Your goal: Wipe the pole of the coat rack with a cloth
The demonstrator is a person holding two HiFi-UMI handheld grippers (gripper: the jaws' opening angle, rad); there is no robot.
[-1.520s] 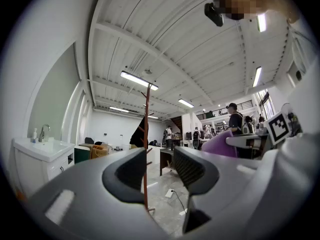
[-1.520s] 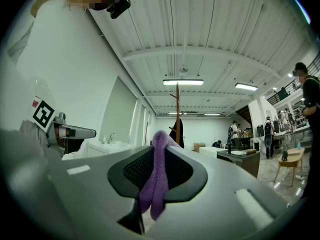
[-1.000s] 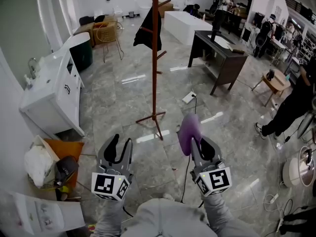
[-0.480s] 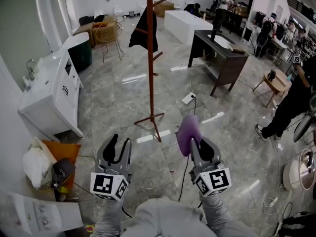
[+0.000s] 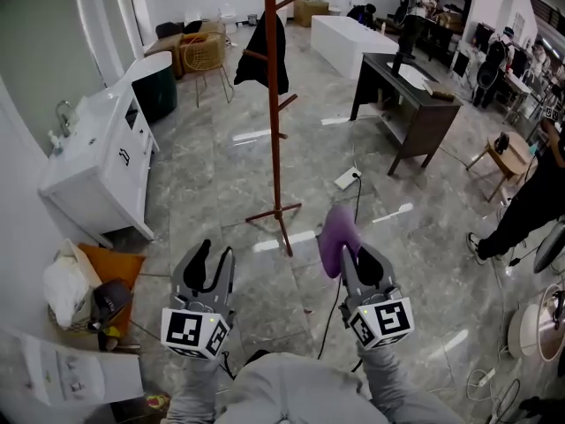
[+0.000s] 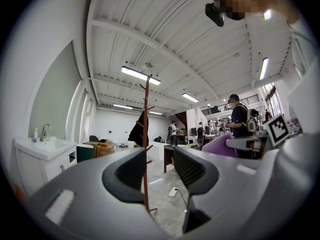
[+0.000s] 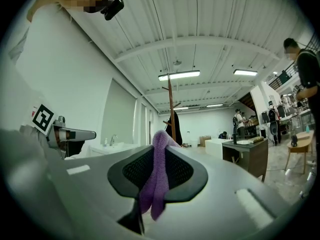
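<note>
The left gripper (image 5: 214, 259) sits low at the left of the head view with its jaws apart and nothing between the pads; in its own view the gap (image 6: 160, 171) frames only floor and the distant pole. From this gripper the coat rack stands at about 1 o'clock, well apart across the grey floor (image 5: 203, 175). The pole (image 5: 274, 104) is a thin, reddish-brown wooden shaft, upright, its long axis vertical, with short pegs angling off it, a dark garment (image 5: 254, 56) hanging from a peg on its left side, and splayed feet (image 5: 275, 215) resting on the floor. The right gripper (image 5: 355, 259) has its jaws clamped on a purple cloth (image 5: 337, 230), soft and fleecy, pinched in a fold so that a rounded wad stands above the pads and a short tail hangs below (image 7: 159, 169). From these jaws the pole lies at about 11 o'clock and out of reach. Neither gripper looks clearly nearer, but the right one carries the cloth, so the approach likely means closing forward and slightly leftward.
</note>
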